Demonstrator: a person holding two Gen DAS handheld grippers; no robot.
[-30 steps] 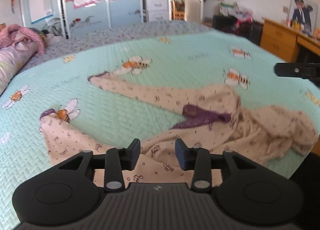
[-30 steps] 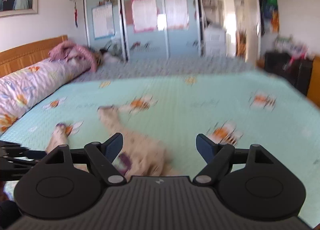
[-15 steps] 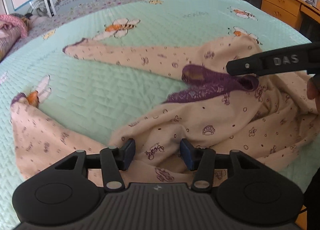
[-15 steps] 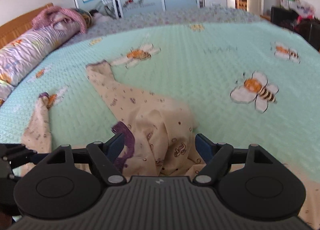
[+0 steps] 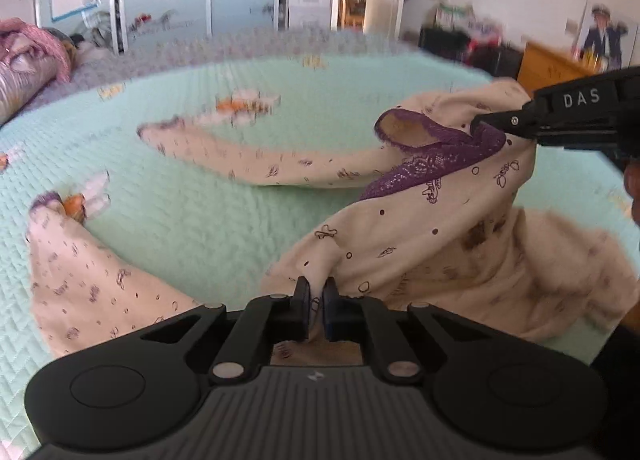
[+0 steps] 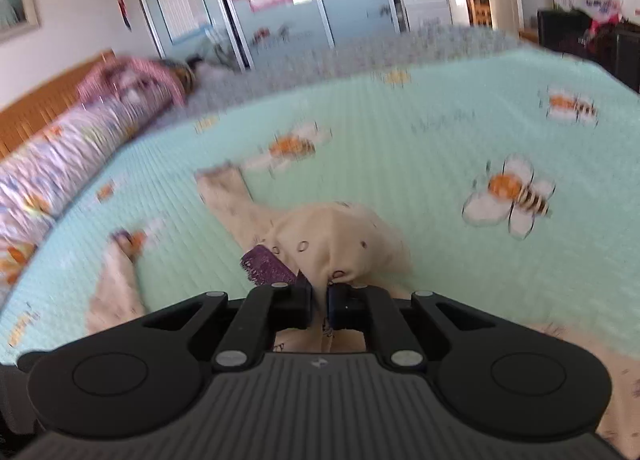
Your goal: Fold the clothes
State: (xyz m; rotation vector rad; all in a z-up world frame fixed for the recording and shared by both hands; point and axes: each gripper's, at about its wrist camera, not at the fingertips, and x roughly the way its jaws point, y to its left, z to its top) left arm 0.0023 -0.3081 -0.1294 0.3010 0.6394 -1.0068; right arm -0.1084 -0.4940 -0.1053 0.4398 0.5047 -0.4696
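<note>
A cream long-sleeved top [image 5: 420, 236] with small dark prints and a purple lace collar [image 5: 436, 163] lies on the mint bee-print bedspread [image 5: 200, 227]. My left gripper [image 5: 316, 300] is shut on the cloth near one shoulder. My right gripper [image 6: 319, 294] is shut on the cloth beside the purple collar [image 6: 266, 266] and lifts it; it also shows in the left wrist view [image 5: 520, 121]. Both sleeves [image 5: 248, 159] trail away across the bed.
A rolled floral quilt [image 6: 60, 155] and a wooden headboard [image 6: 36, 115] lie along the left of the bed. A wooden desk [image 5: 556, 63] stands right of the bed. Wardrobe doors [image 6: 280, 7] stand at the far end.
Both grippers have closed on the top. The right one has raised the collar part off the bed, and the cloth now hangs stretched between the two grippers.
</note>
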